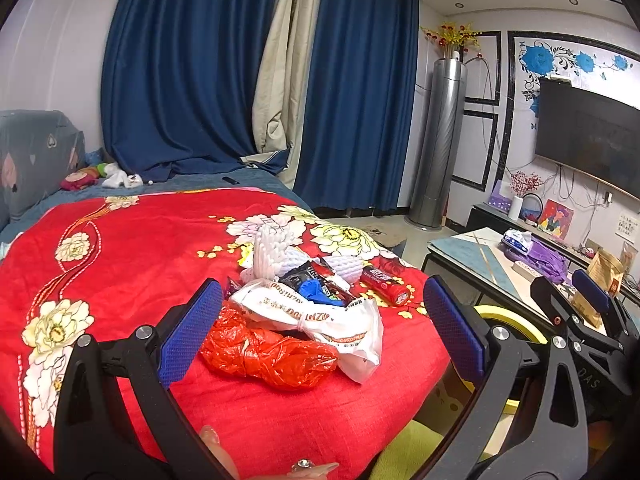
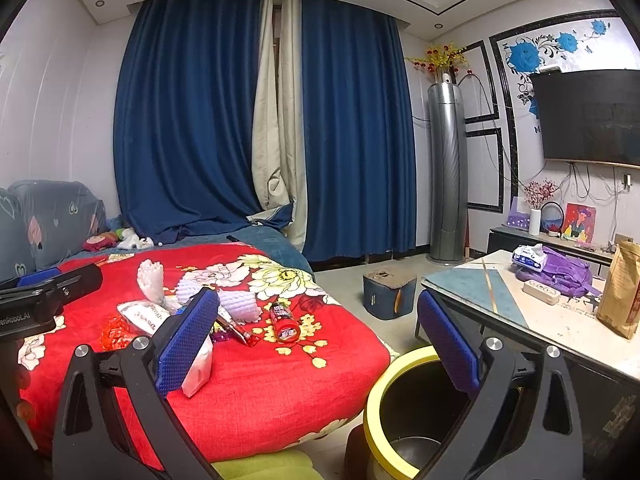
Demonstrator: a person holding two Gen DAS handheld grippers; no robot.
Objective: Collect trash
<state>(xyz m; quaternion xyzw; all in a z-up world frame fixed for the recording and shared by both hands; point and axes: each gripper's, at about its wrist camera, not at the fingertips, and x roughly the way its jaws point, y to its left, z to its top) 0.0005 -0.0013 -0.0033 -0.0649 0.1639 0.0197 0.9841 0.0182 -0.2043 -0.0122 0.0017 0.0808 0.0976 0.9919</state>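
Left gripper (image 1: pixel 324 324): I see it spread wide, level, above the trash pile (image 1: pixel 304 312).
Right gripper (image 2: pixel 316 336): spread wide, over the bin (image 2: pixel 404 412).

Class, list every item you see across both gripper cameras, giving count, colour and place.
plastic bag: 1, red, blanket front
food wrapper: 1, white, behind the bag
foam fruit nets: several, white, blanket middle
bottle: 1, red, lying on blanket
blanket: 1, red floral, bed
bin: 1, yellow rim, floor beside bed
backpack: 1, purple, table
curtains: blue, back wall
left gripper: open, over trash
right gripper: open, near bin
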